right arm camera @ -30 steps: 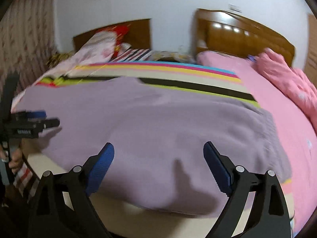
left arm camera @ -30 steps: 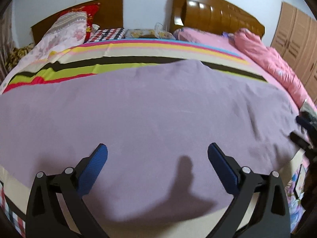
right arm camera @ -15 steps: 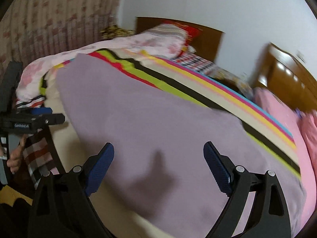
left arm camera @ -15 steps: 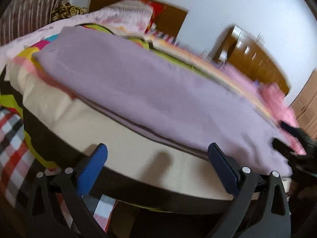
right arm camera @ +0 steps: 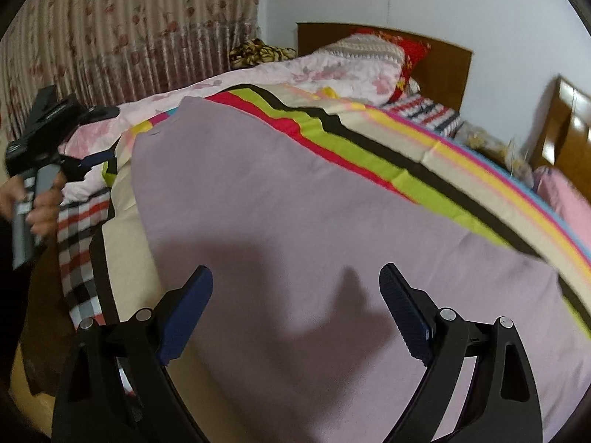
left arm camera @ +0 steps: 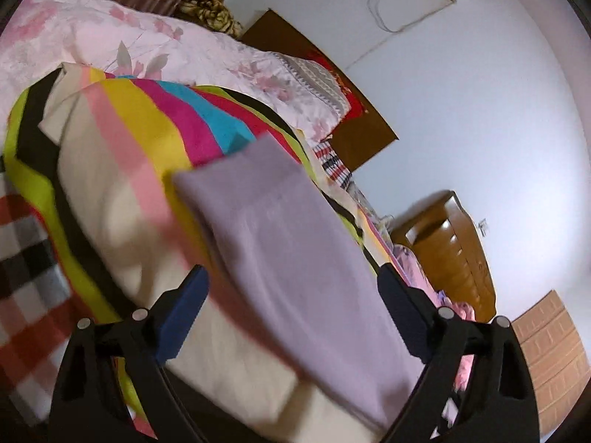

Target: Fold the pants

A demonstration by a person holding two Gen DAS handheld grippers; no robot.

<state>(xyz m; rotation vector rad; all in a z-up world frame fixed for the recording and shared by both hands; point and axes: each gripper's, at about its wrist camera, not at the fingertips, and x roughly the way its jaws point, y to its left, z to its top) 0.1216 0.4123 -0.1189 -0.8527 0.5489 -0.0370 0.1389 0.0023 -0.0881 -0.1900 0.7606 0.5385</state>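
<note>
The lilac pants lie flat on a striped blanket on the bed. In the left wrist view they run away from me, seen low from one end. My left gripper is open and empty, held off the bed's side at that end; it also shows at the left of the right wrist view. My right gripper is open and empty, hovering over the near part of the pants.
The striped blanket covers the bed. A pink floral quilt and pillows lie at the head, by a wooden headboard. A second bed with pink bedding stands at right. A curtain hangs at left.
My left gripper has swung left and down to the pants' end at the bed's side. My right gripper has turned left over the pants. Both stay open.
</note>
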